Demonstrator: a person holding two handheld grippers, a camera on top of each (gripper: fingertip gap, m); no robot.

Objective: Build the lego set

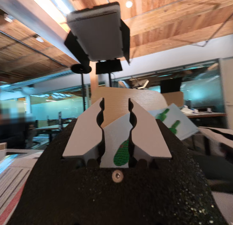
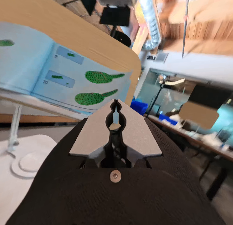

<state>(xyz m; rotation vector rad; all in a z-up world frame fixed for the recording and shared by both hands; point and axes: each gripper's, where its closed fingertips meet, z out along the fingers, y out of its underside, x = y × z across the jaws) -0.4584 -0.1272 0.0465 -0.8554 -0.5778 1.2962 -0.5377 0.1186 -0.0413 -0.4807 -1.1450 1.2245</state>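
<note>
My left gripper (image 1: pixel 116 99) is open with nothing between its fingers. Past it stands a tilted cardboard board (image 1: pixel 145 97) carrying an open light-blue booklet (image 1: pixel 185 125) printed with green paddle shapes (image 1: pixel 122 154). My right gripper (image 2: pixel 116 100) is shut, its fingertips meeting just below the lower right part of the same booklet (image 2: pixel 31 57), near two green paddle shapes (image 2: pixel 89 97). The board also shows in the right wrist view (image 2: pixel 75 29). I cannot tell whether the right fingertips touch the page. Both views are blurred.
A grey light panel (image 1: pixel 99 33) on black stands hangs overhead. A thin metal rod (image 2: pixel 13 128) rises from a white base (image 2: pixel 29 162) at the left. Blue bins (image 2: pixel 138 107) and cluttered tables (image 2: pixel 201 143) lie to the right. A person is at the far left of the left wrist view. Spacing between my two grippers at the tips: around 30 cm. The thin metal rod (image 2: pixel 13 128) sits 25 cm or so from the ends of my right fingers.
</note>
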